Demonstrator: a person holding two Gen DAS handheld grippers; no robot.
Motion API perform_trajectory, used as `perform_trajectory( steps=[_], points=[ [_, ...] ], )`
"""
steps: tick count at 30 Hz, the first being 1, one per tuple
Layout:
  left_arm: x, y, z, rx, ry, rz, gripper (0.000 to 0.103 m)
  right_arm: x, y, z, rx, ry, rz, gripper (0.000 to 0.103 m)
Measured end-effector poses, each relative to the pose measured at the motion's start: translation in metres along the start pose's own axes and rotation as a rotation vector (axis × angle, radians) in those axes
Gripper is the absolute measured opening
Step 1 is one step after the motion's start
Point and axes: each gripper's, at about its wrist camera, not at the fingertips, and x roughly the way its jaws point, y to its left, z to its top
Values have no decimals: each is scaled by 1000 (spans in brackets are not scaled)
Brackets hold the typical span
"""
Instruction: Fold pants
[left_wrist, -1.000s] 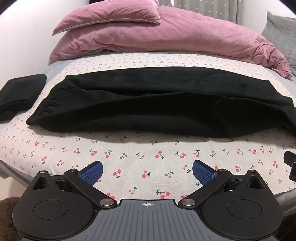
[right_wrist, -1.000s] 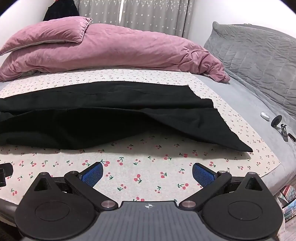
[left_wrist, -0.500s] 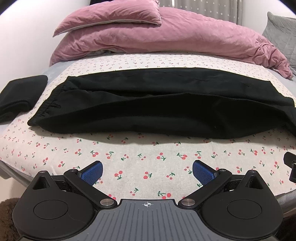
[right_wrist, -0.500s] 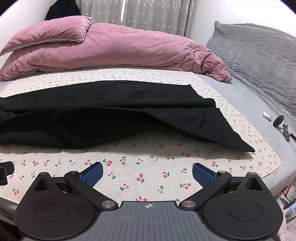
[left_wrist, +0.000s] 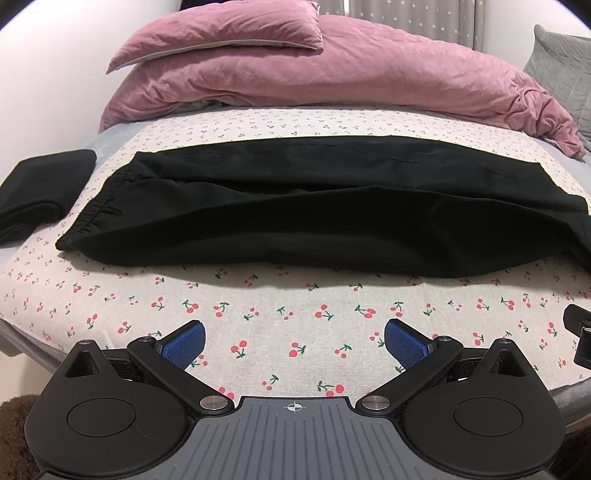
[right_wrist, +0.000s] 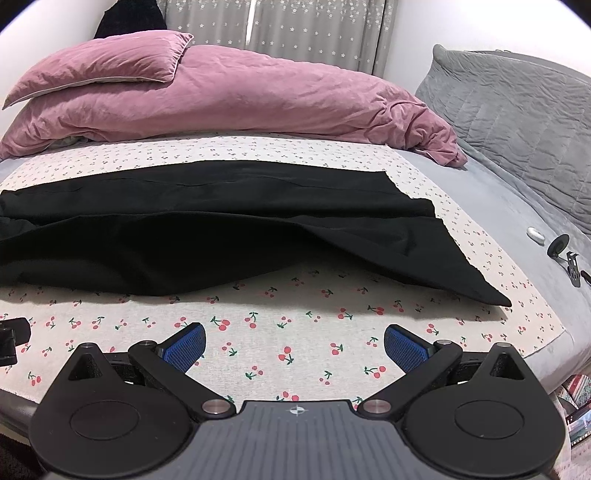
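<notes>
Black pants (left_wrist: 295, 218) lie lengthwise across the cherry-print sheet (left_wrist: 280, 314), folded in half with one leg on the other. The waistband is at the left in the left wrist view, and the leg hems (right_wrist: 461, 266) are at the right in the right wrist view. My left gripper (left_wrist: 294, 343) is open and empty, hovering over the sheet in front of the pants. My right gripper (right_wrist: 294, 345) is also open and empty, in front of the pants near the hem end. Neither touches the pants.
A pink duvet (left_wrist: 332, 74) and pillow (left_wrist: 221, 40) lie behind the pants. A folded black garment (left_wrist: 40, 188) sits at the bed's left edge. A grey quilt (right_wrist: 517, 122) and small gadgets (right_wrist: 561, 247) lie at the right. The bed's front edge is just below the grippers.
Both grippers have drifted slightly up and forward, so the pants sit a little lower in each view. The pants have not moved. Both stay open.
</notes>
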Motion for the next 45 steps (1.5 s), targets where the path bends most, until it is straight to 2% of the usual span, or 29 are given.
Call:
perform_trajectory(
  steps=[45],
  points=[
    [10,12,2,-28,11,1,103,12,2,-1,-4,30,-8,103]
  ],
)
